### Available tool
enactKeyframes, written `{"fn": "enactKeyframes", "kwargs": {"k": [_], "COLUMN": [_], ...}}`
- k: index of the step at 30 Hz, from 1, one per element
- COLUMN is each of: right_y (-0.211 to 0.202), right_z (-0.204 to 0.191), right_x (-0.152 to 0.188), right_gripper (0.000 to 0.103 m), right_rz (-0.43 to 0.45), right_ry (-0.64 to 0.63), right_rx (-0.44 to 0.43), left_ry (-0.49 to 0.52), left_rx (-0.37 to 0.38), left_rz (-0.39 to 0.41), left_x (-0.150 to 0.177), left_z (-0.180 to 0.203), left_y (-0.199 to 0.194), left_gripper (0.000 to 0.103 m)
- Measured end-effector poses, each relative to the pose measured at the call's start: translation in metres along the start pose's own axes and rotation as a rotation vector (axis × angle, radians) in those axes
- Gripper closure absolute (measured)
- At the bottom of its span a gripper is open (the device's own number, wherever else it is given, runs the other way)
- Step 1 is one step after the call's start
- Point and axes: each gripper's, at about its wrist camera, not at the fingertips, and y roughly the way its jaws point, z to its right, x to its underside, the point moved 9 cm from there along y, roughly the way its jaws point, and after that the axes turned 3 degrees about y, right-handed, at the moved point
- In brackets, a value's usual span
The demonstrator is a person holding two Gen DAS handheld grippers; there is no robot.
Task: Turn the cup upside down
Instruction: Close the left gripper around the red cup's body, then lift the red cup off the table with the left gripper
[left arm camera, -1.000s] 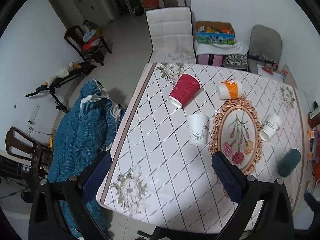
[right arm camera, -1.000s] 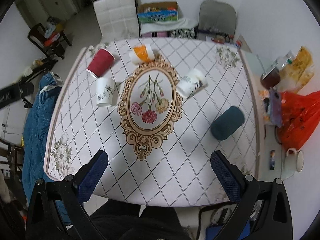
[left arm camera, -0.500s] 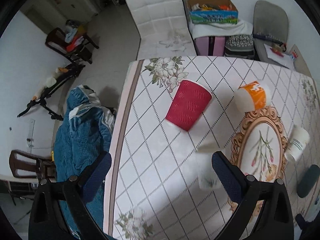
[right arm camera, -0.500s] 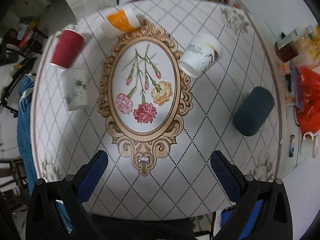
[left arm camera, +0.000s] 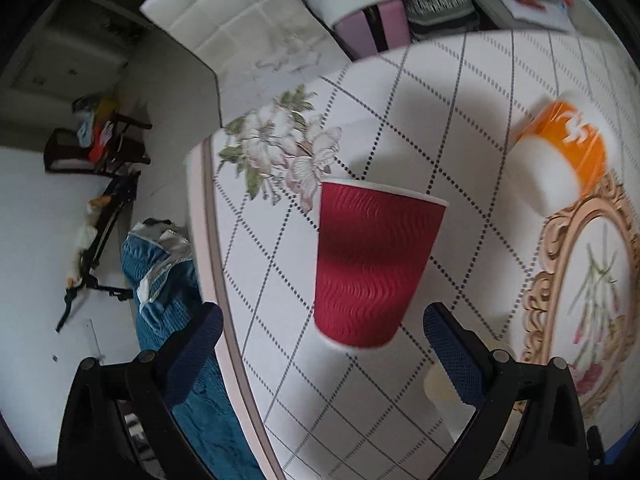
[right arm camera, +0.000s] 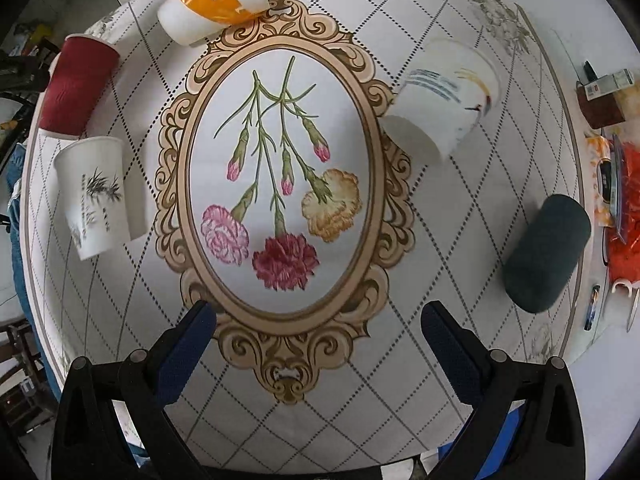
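A red ribbed paper cup [left arm camera: 372, 268] lies on its side on the patterned table [left arm camera: 400, 120]; its narrow end points at my left gripper [left arm camera: 320, 340], which is open and just short of it. The red cup also shows in the right wrist view [right arm camera: 76, 84] at the far left. An orange-and-white cup [left arm camera: 560, 160] [right arm camera: 212, 0], a white bamboo-print cup [right arm camera: 94, 196] and a white cup with blue stripes [right arm camera: 444, 100] also lie on their sides. My right gripper [right arm camera: 316, 340] is open and empty above the oval flower print [right arm camera: 280, 184].
A dark green cylinder [right arm camera: 546, 252] lies at the table's right. Red bags and small items [right arm camera: 624, 200] sit beyond the right edge. A white chair [left arm camera: 248, 32] stands at the far end. A blue blanket [left arm camera: 180, 320] lies left of the table.
My left gripper has moved forward and down close to the red cup. My right gripper has moved lower over the table's middle. The cups have not moved.
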Motion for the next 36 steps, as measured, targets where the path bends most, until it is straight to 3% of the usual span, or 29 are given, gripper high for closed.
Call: {"fn": "enactKeyframes", "kwargs": {"k": [12,15,17,18,25,36], "right_y": [0.016,0.021,0.023,0.023,0.033,0.02], "right_z": [-0.007,-0.008,-0.008,-0.008,-0.005,0.003], "right_x": [-0.007,-0.01,-0.013,-0.014,-0.025,-0.011], "right_gripper": [0.0,0.0,0.0,0.0,0.0,0.0], "right_rz": [-0.041,-0.048,-0.051,-0.051,-0.055,-0.04], "right_ry": [0.027,0.03,0.03,0.03,0.017,0.019], "right_rx": [0.014,0.023,0.027,0.03,0.035,0.026], "left_ry": [0.066,0.071,0.081,0.085,0.064,-0.039], "left_rx": [0.082,0.092,0.097,0.093,0.093,0.139], "left_rz": [-0.04,-0.039,-0.04,-0.045,-0.023,0.009], "left_x": [-0.022,-0.026,-0.026,-0.026,-0.025,-0.02], "left_z": [0.023,0.026,0.029,0.029,0.025,0.004], "left_y": [0.043,0.05,0.054,0.056,0.059,0.031], "left_gripper": [0.001,0.009,0.027,0.028,0.029,0.03]}}
